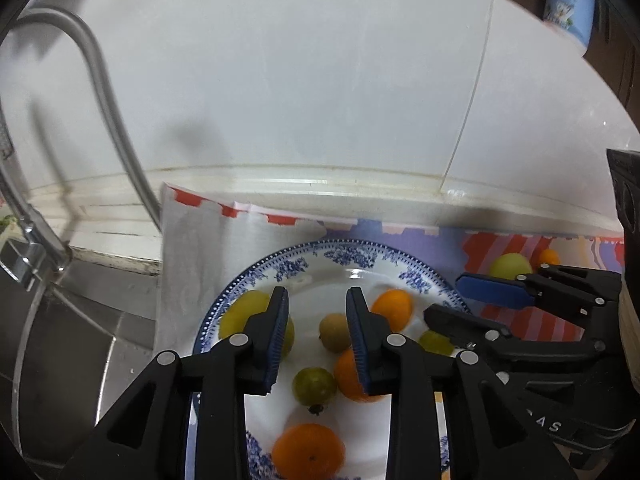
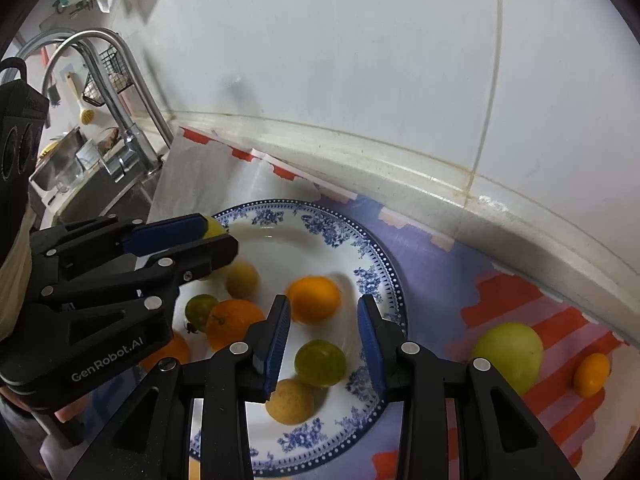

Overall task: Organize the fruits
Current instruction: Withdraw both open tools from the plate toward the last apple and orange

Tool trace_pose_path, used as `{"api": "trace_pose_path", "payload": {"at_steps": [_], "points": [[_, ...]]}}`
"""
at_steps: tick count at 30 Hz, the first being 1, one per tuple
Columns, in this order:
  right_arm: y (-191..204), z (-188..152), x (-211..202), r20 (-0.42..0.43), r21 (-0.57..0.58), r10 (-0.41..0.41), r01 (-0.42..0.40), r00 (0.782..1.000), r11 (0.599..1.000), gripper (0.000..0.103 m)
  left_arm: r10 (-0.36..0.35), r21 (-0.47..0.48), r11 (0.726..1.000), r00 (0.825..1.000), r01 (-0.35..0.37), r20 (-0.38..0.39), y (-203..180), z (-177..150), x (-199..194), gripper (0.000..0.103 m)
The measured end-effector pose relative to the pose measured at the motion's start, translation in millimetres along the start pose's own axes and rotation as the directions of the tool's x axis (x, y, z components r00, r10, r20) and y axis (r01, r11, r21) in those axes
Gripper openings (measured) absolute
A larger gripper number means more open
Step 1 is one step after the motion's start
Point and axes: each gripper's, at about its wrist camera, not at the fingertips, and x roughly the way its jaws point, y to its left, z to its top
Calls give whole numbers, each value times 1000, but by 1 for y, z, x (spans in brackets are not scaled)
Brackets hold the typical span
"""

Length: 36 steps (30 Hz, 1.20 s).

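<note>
White tiled wall (image 1: 280,80) behind a patterned mat (image 1: 520,248) on the bench. Left wrist view: the left gripper (image 1: 318,336) hangs released above the blue-rimmed plate (image 1: 304,264) of fruit. Right wrist view: the right gripper (image 2: 324,344) hangs released over the plate's right edge; a green fruit (image 2: 508,354) and small orange fruit (image 2: 592,374) lie on the mat beside the plate.

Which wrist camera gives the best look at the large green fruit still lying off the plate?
The right wrist view: the large green fruit lies fully visible on the patterned mat, right of the plate, beside a small orange fruit. In the left wrist view, the right gripper partly hides it.
</note>
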Motion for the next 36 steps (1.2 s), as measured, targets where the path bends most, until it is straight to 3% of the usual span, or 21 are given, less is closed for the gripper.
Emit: {"api": "trace_pose_path", "payload": {"at_steps": [8, 20, 28, 36], "points": [[-4, -14, -62, 138, 37, -69, 64, 988, 997, 36, 14, 3, 1000, 994, -15, 108, -21, -4, -53, 38], [-29, -44, -150, 270, 123, -174, 145, 947, 982, 36, -52, 69, 997, 964, 35, 260, -76, -10, -112, 56], [-57, -63, -177, 291, 172, -263, 220, 920, 960, 48, -112, 130, 988, 966, 83, 232, -116, -10, -101, 66], [-94, -79, -167, 229, 196, -320, 278, 919, 940, 48, -135, 191, 976, 975, 100, 179, -146, -14, -69, 69]]}}
